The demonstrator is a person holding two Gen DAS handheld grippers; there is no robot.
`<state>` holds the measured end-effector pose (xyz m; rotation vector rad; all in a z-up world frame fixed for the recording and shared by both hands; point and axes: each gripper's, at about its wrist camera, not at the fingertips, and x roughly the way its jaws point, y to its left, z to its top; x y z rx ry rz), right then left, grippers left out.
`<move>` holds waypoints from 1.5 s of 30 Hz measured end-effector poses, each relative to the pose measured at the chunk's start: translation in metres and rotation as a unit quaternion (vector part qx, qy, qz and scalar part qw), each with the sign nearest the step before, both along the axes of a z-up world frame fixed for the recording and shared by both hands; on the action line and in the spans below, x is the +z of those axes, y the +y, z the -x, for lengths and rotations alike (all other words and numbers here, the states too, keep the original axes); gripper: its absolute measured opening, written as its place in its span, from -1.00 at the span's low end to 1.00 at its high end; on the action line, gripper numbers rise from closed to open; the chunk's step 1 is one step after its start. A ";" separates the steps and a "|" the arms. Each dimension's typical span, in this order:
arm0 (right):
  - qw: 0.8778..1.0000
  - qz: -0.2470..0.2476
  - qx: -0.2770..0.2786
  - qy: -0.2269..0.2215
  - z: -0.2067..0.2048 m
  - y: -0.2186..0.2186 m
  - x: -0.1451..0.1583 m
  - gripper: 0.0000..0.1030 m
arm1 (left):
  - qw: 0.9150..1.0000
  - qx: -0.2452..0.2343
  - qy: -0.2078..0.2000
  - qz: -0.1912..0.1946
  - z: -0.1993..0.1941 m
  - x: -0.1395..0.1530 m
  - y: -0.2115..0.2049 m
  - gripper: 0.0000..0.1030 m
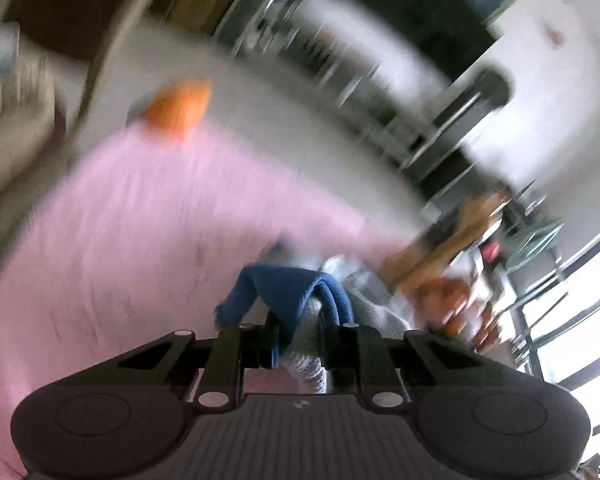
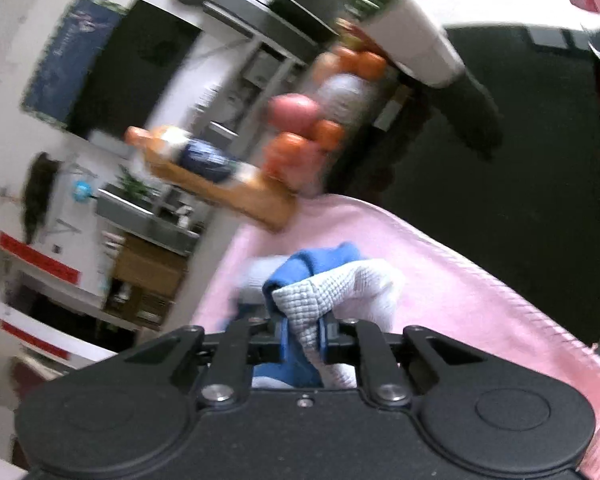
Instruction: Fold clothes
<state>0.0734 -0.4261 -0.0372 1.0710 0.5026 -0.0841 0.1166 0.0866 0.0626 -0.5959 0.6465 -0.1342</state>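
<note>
Left gripper (image 1: 300,340) pinching blue-and-white garment (image 1: 288,292), jaws nearly closed on the fabric. Right gripper (image 2: 300,336) likewise clamping it. Garment bunching at 12 o'clock of both, over pink cloth (image 2: 460,288).

The left wrist view is heavily smeared: an orange object (image 1: 180,108) on the pink cloth (image 1: 140,220) cannot be identified, and the shelving behind is streaked. In the right wrist view, orange round items (image 2: 292,148) and a wooden tray (image 2: 236,192) are blurred. The fingertips of both grippers are covered by the blue-and-white garment (image 2: 320,280).
</note>
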 end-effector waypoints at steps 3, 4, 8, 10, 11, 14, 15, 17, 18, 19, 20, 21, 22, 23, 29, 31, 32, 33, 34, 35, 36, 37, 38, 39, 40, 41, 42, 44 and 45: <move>0.996 -0.015 -0.005 -0.089 0.026 0.004 0.069 -0.75 | 0.996 0.011 -0.079 0.028 0.043 0.060 0.029 -0.69; 0.992 -0.018 -0.007 -0.125 0.039 0.004 0.094 -0.75 | 0.994 0.015 -0.105 0.038 0.058 0.080 0.039 -0.69; 0.970 -0.023 -0.014 -0.242 0.097 0.006 0.179 -0.76 | 0.975 0.032 -0.207 0.075 0.125 0.143 0.074 -0.69; 0.962 -0.012 -0.012 -0.273 0.117 0.011 0.210 -0.76 | 0.967 0.036 -0.237 0.082 0.150 0.169 0.083 -0.69; 0.958 -0.006 -0.010 -0.287 0.127 0.015 0.225 -0.76 | 0.966 0.038 -0.242 0.080 0.155 0.177 0.084 -0.69; 0.952 0.025 -0.004 -0.307 0.139 0.029 0.258 -0.76 | 0.966 0.045 -0.246 0.069 0.161 0.196 0.084 -0.68; 0.951 0.038 -0.002 -0.307 0.138 0.034 0.265 -0.76 | 0.967 0.049 -0.240 0.065 0.156 0.198 0.083 -0.68; 0.954 0.060 0.004 -0.293 0.121 0.045 0.270 -0.78 | 0.974 0.061 -0.210 0.054 0.132 0.191 0.083 -0.68; 0.957 0.072 0.005 -0.281 0.109 0.051 0.270 -0.78 | 0.978 0.068 -0.190 0.047 0.117 0.186 0.083 -0.68; 0.960 0.083 0.010 -0.267 0.092 0.056 0.268 -0.79 | 0.983 0.077 -0.165 0.037 0.096 0.179 0.083 -0.68; 0.964 0.088 0.014 -0.251 0.072 0.061 0.263 -0.80 | 0.986 0.087 -0.139 0.025 0.074 0.172 0.083 -0.68; 0.968 0.092 0.018 -0.234 0.050 0.064 0.258 -0.80 | 0.989 0.095 -0.114 0.017 0.052 0.166 0.084 -0.68; 0.971 0.095 0.022 -0.216 0.029 0.068 0.254 -0.81 | 0.990 0.101 -0.094 0.014 0.032 0.162 0.087 -0.68; 0.975 0.099 0.026 -0.199 0.008 0.072 0.249 -0.81 | 0.991 0.106 -0.079 0.013 0.012 0.159 0.088 -0.68; 0.971 0.130 0.038 -0.199 -0.055 0.088 0.272 -0.82 | 0.979 0.114 -0.165 -0.024 0.011 0.188 0.082 -0.68; 0.962 0.154 0.033 -0.224 -0.040 0.094 0.278 -0.82 | 0.977 0.116 -0.177 -0.030 0.019 0.174 0.083 -0.68; 0.959 0.169 0.029 -0.228 -0.032 0.095 0.273 -0.82 | 0.979 0.116 -0.166 -0.034 0.019 0.157 0.082 -0.68; 0.957 0.184 0.026 -0.222 -0.028 0.093 0.263 -0.82 | 0.981 0.115 -0.151 -0.038 0.018 0.137 0.081 -0.68; 0.958 0.194 0.025 -0.209 -0.028 0.090 0.248 -0.82 | 0.983 0.114 -0.135 -0.042 0.017 0.118 0.080 -0.68; 0.962 0.197 0.029 -0.189 -0.029 0.087 0.227 -0.82 | 0.987 0.112 -0.109 -0.045 0.014 0.091 0.077 -0.68; 0.968 0.190 0.036 -0.159 -0.033 0.081 0.198 -0.82 | 0.989 0.111 -0.081 -0.048 0.011 0.061 0.074 -0.68; 0.974 0.181 0.043 -0.125 -0.038 0.076 0.167 -0.82 | 0.991 0.111 -0.054 -0.050 0.007 0.034 0.071 -0.68; 0.980 0.172 0.051 -0.090 -0.044 0.073 0.133 -0.82 | 0.992 0.115 -0.012 -0.058 0.000 0.000 0.066 -0.68; 0.984 0.162 0.058 -0.053 -0.050 0.070 0.098 -0.82 | 0.990 0.120 0.035 -0.069 -0.008 -0.036 0.061 -0.68; 0.986 0.153 0.065 -0.015 -0.058 0.069 0.063 -0.82 | 0.986 0.125 0.082 -0.079 -0.015 -0.073 0.055 -0.67; 0.987 0.145 0.072 0.024 -0.065 0.069 0.028 -0.82 | 0.979 0.129 0.128 -0.089 -0.023 -0.109 0.050 -0.67; 0.986 0.136 0.074 0.066 -0.069 0.069 -0.006 -0.82 | 0.973 0.136 0.159 -0.097 -0.024 -0.133 0.048 -0.67; 0.979 0.116 0.075 0.153 -0.072 0.069 -0.074 -0.82 | 0.959 0.152 0.209 -0.113 -0.020 -0.172 0.047 -0.62; 0.975 0.121 0.078 0.169 -0.071 0.070 -0.083 -0.82 | 0.959 0.152 0.207 -0.122 -0.019 -0.171 0.045 -0.62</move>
